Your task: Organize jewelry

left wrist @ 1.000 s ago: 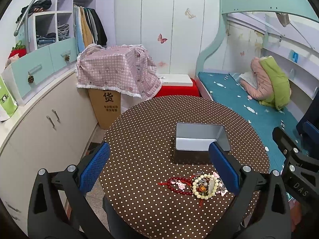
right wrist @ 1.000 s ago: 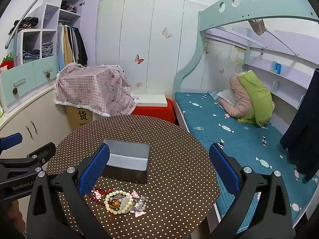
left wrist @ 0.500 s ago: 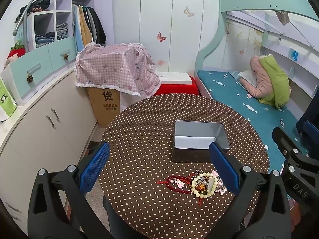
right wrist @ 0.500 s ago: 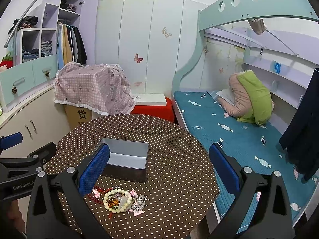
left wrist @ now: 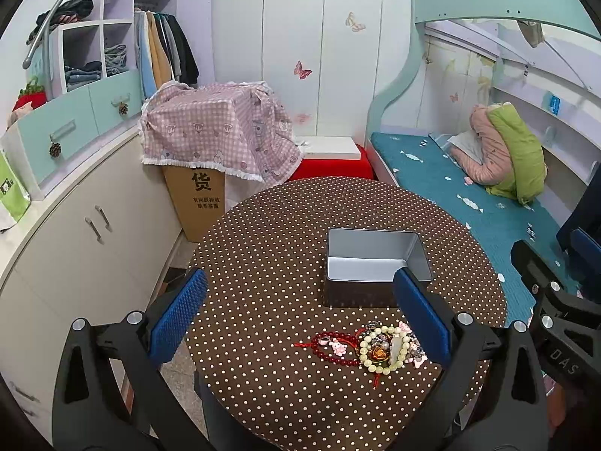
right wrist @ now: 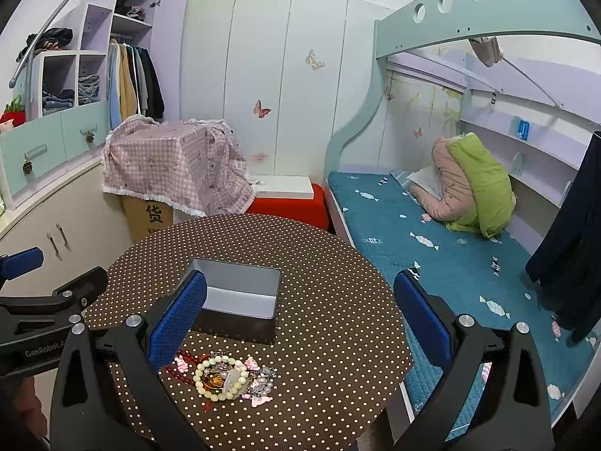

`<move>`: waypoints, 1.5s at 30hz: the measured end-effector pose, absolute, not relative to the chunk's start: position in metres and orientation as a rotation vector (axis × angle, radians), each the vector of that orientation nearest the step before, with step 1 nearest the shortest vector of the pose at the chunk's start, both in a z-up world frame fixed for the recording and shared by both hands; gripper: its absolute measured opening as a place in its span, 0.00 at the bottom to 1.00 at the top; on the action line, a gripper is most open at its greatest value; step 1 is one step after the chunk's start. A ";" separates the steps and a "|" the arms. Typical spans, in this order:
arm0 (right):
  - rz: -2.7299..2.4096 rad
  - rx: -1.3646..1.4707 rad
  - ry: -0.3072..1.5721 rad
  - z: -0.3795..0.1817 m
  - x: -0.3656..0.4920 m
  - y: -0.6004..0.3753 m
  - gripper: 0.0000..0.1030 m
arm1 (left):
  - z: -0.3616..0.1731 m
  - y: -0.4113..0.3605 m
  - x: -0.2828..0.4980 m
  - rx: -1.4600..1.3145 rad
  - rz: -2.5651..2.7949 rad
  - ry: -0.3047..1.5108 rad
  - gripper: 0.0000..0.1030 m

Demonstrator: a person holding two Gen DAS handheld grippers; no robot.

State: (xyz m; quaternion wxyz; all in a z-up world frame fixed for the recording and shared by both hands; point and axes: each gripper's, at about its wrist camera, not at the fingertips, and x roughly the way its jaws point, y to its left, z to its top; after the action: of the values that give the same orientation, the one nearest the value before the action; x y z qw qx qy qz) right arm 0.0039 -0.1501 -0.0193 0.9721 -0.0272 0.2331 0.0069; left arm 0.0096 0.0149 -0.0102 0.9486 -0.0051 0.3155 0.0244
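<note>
Left wrist view. Round table (left wrist: 263, 263) with brown dotted cloth. Open metal tin (left wrist: 370, 263), empty, sits right of centre. Nearer the camera than the tin, close to it but apart: jewelry pile (left wrist: 370, 345), made up of a red bead bracelet (left wrist: 334, 347) on the left, a pale bead bracelet (left wrist: 383, 349) overlapping small pink and silver pieces on the right. Beyond the table: cardboard box under a pink checked cloth (left wrist: 214, 139), cabinets left, bed (left wrist: 469, 195) right. Left gripper (left wrist: 298, 314) spread wide, nothing between its blue pads (left wrist: 176, 314), raised above the near table area; right-side pad overlaps the tin's near right corner and the pile's right edge in the picture. Contact cannot be told. Part of the other gripper's black frame at far right. Table surface left of the pile is bare.

Right wrist view. Same tin (right wrist: 240, 297) left of centre, pile (right wrist: 225, 374) in front of it, near the table's near edge. Right gripper (right wrist: 300, 317) also wide apart and empty; its left pad (right wrist: 176, 319) overlaps the tin's left corner in the picture. Bare cloth to the right of the tin and pile, up to the table rim by the bed (right wrist: 450, 255). Left gripper's frame shows at the left border.
</note>
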 end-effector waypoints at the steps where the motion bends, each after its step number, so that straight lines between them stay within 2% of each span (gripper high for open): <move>1: 0.014 -0.056 0.471 -0.019 0.004 -0.150 0.93 | -0.010 0.015 0.010 -0.011 0.049 0.642 0.95; 13: 0.013 -0.056 0.474 -0.018 0.004 -0.150 0.93 | -0.011 0.011 0.010 -0.010 0.038 0.648 0.95; 20: 0.013 -0.050 0.541 -0.031 0.010 -0.151 0.93 | -0.023 0.013 0.015 -0.018 0.021 0.709 0.95; 30: 0.081 -0.009 0.678 -0.059 0.023 -0.150 0.93 | -0.063 0.023 0.031 -0.049 -0.007 0.862 0.95; 39: 0.158 -0.005 0.856 -0.106 0.037 -0.136 0.93 | -0.115 0.033 0.047 -0.043 0.014 1.000 0.95; 42: 0.171 -0.009 0.891 -0.116 0.041 -0.134 0.88 | -0.131 0.036 0.052 -0.059 0.001 1.046 0.95; 45: 0.180 -0.010 0.925 -0.126 0.045 -0.132 0.78 | -0.144 0.038 0.057 -0.068 -0.005 1.083 0.95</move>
State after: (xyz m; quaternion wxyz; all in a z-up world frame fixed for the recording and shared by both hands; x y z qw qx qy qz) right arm 0.0451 -0.1321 -0.1262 0.8911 -0.0048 0.4454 0.0868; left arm 0.0574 0.0377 -0.1438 0.8565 -0.0323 0.5152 -0.0024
